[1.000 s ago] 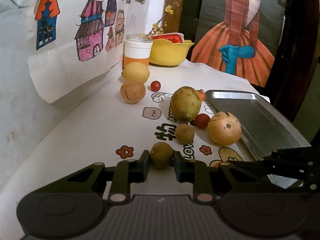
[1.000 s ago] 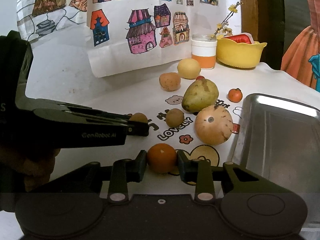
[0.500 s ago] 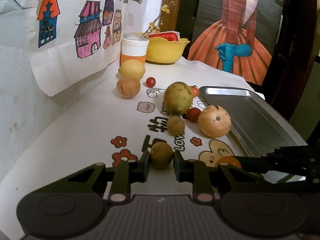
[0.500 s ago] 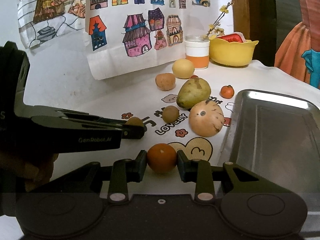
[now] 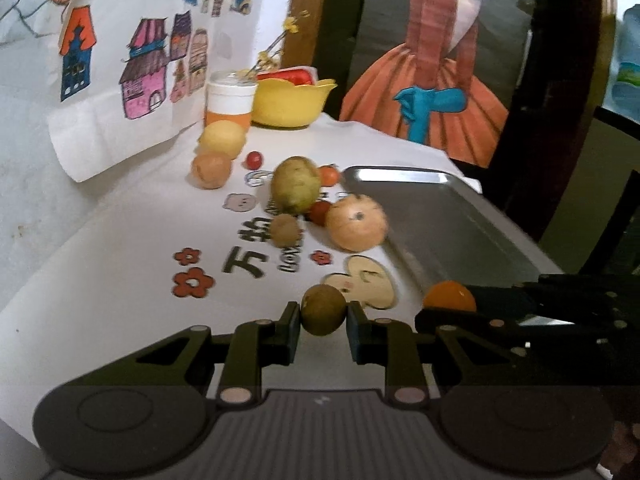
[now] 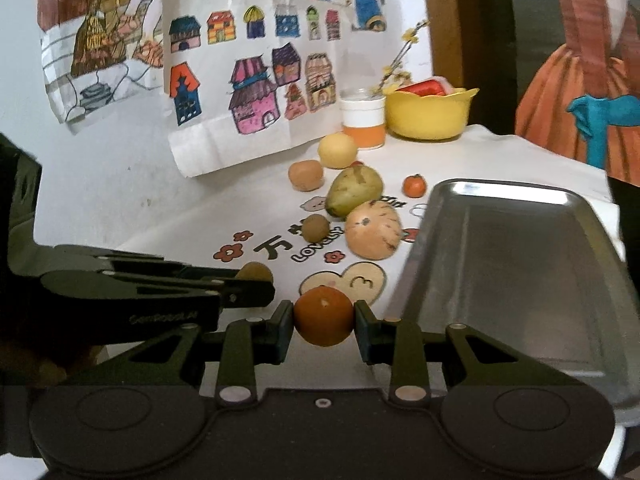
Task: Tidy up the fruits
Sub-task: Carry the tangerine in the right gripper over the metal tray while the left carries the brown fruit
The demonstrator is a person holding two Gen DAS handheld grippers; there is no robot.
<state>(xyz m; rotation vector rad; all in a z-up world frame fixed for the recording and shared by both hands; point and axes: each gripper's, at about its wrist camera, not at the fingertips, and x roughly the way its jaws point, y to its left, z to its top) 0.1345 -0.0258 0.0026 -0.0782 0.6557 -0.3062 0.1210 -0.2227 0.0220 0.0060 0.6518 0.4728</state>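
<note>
The left tongs (image 5: pixel 323 322) are clenched on a small brownish-green kiwi (image 5: pixel 323 309), held between the two pads above the white printed cloth on the counter (image 5: pixel 120 264); just to their right the right tongs (image 6: pixel 323 326) grasp an orange (image 6: pixel 324 315), which hangs at the near-left corner of the steel tray (image 6: pixel 520 280); ahead of both tongs lie the other fruits, still on the cloth: a second kiwi (image 5: pixel 285 230), a round tan fruit with streaks (image 5: pixel 356 222) touching the tray's left rim, a green pear (image 5: pixel 295 189) beyond them, small red tomatoes (image 5: pixel 319 212) tucked between; farther off sit a brown fruit (image 5: pixel 211 170), a lemon (image 5: pixel 222 140), a white-and-orange cup (image 5: pixel 230 100) and a yellow bowl (image 5: pixel 292 104); the tray holds no fruit.
</note>
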